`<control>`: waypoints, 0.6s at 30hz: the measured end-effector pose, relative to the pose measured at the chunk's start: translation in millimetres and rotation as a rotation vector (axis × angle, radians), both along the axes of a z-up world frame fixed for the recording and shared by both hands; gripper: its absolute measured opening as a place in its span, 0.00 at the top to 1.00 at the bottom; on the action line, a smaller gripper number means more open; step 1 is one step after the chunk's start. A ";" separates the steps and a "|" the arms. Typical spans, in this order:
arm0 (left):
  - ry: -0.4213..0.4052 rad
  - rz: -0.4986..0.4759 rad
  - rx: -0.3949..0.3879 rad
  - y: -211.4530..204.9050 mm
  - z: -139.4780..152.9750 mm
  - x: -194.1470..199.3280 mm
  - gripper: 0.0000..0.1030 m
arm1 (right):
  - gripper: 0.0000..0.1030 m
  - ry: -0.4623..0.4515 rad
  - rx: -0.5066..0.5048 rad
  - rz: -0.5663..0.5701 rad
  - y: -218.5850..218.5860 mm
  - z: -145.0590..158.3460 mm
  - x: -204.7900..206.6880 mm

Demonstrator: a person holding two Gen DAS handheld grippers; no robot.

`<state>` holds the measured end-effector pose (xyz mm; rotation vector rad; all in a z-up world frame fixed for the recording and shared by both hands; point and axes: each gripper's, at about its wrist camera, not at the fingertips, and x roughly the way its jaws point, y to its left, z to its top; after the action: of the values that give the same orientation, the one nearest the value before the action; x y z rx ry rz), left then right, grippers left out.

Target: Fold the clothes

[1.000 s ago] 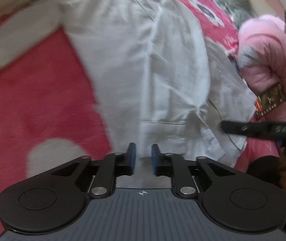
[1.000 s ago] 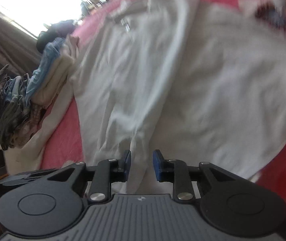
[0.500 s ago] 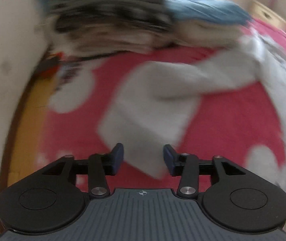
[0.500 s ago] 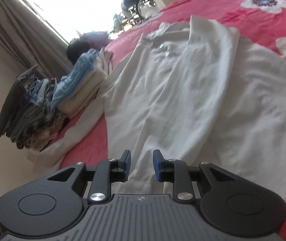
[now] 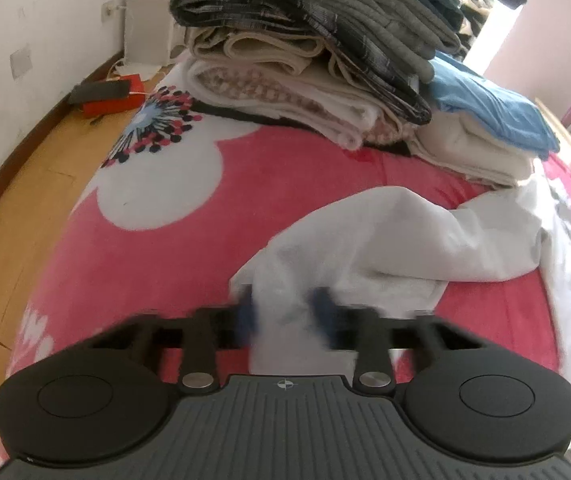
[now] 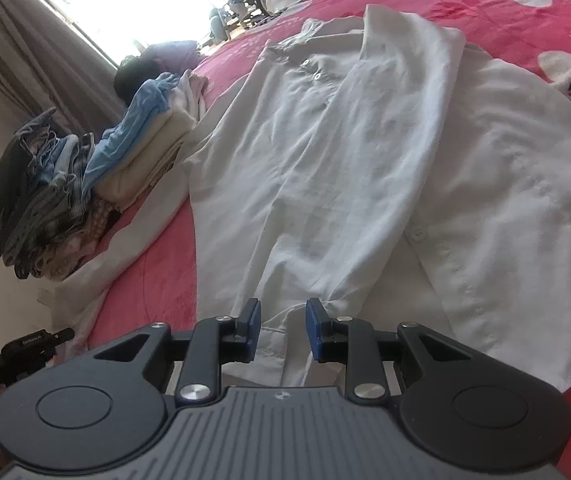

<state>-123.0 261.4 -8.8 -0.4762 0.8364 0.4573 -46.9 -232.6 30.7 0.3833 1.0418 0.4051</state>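
Since the earlier frames the left gripper has swung away from the shirt's body to the sleeve that trails toward the stack of folded clothes, and its jaws, then wider apart, are closing, smeared by their own motion, with the sleeve's end between them. The right gripper has hardly shifted: it sits at the white shirt's lower hem, jaws partly apart with a fold of the hem rising between them, though whether the pads press on the cloth cannot be told.

Only the right wrist view shows the shirt as a whole, spread flat on the pink flowered bedspread, collar toward the bright window, one side already folded across the front; it also catches the left gripper's dark body at the lower left edge. Only the left wrist view shows the wooden floor, the white wall and a red box beside the bed.
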 end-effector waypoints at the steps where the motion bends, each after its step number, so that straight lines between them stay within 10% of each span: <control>1: -0.001 0.006 0.031 0.4 7.9 0.7 0.95 | 0.73 -0.003 -0.004 0.001 0.9 0.7 -0.1; 11: -0.410 -0.079 0.652 -76.1 186.0 21.0 0.97 | 0.73 0.000 -0.001 -0.034 -4.3 3.1 2.2; 15: -0.695 -0.306 0.826 -167.0 246.9 49.6 0.96 | 0.73 -0.021 -0.008 -0.068 -12.9 10.5 -1.8; 18: -0.838 -0.620 0.797 -246.6 263.0 57.1 0.94 | 0.73 -0.043 -0.021 -0.123 -29.5 18.9 -8.9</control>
<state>-65.9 14.8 254.2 0.3403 -0.0704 -0.0325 -55.8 -262.1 49.7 0.4159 0.9744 0.2907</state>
